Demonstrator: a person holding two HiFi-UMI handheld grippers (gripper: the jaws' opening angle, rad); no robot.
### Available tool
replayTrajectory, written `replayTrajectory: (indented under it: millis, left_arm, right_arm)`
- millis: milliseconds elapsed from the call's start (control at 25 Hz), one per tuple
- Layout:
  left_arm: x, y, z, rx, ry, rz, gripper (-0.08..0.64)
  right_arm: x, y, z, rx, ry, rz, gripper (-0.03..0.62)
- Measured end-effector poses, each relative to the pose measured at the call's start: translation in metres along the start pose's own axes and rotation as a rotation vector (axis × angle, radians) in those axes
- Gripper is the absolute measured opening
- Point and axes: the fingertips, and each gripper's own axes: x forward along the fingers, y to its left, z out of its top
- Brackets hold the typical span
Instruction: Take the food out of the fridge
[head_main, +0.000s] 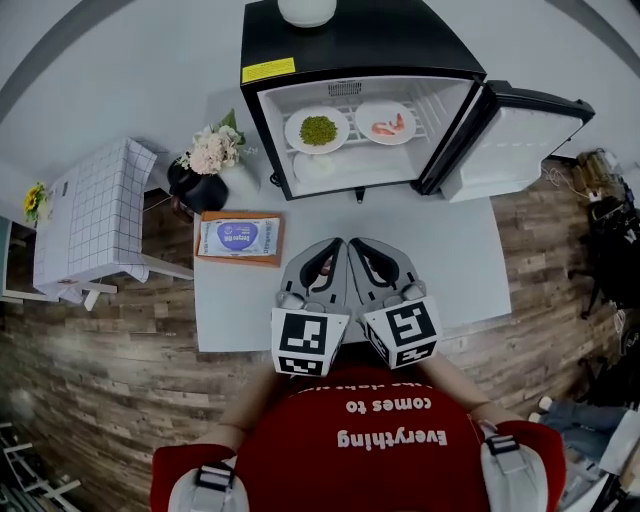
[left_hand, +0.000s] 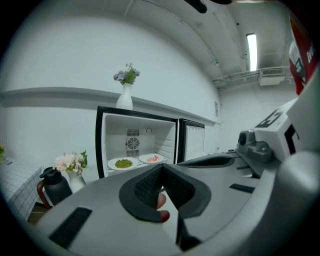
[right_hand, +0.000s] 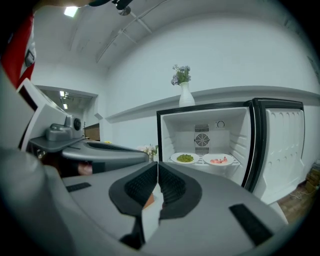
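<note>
1. Head view: the fridge (head_main: 360, 40) stands at the far end of the white tabletop (head_main: 450, 260) with its door (head_main: 515, 140) swung open to the right. On its wire shelf sit two plates, the green food (head_main: 317, 130) on the left and the pink food (head_main: 386, 122) on the right, just beside each other. The left tongs (head_main: 331, 250) and right tongs (head_main: 358, 250) are side by side over the near part of the tabletop, tips almost touching and pointing at the fridge, well apart from the plates. Left of the fridge are flowers (head_main: 212, 150), a black kettle (head_main: 198, 188) and a framed card (head_main: 240, 238).
2. Left gripper view: the left tongs (left_hand: 161, 170) are pressed together at the tips, with nothing between the pads. Ahead, the green food (left_hand: 123, 163) and pink food (left_hand: 152, 159) rest inside the open fridge (left_hand: 100, 145), and a white vase (left_hand: 125, 95) stands on top.
3. Right gripper view: the right tongs (right_hand: 157, 167) are pressed together and empty. Both plates, green (right_hand: 185, 158) and pink (right_hand: 218, 160), lie on the shelf beyond them, untouched.
</note>
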Motion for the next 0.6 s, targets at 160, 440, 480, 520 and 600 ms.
replayTrajectory:
  millis: [160,440,480,520,600]
  left_arm:
    - [0.019,0.015,0.007,0.010,0.001,0.022,0.000]
    - [0.046,0.043,-0.001,0.007,0.036,0.064,0.000]
    - [0.049,0.047,-0.002,0.006,0.041,0.068,0.000]
    - [0.052,0.050,-0.003,0.005,0.046,0.072,0.000]
    - [0.058,0.057,-0.005,0.003,0.052,0.081,0.000]
  right_arm:
    - [0.021,-0.016,0.006,0.033,0.008,0.018,0.015]
    - [0.061,-0.047,-0.010,0.180,0.068,0.029,0.017]
    - [0.067,-0.051,-0.012,0.198,0.074,0.026,0.018]
    - [0.073,-0.056,-0.014,0.221,0.079,0.025,0.021]
    - [0.086,-0.064,-0.017,0.291,0.090,0.035,0.045]
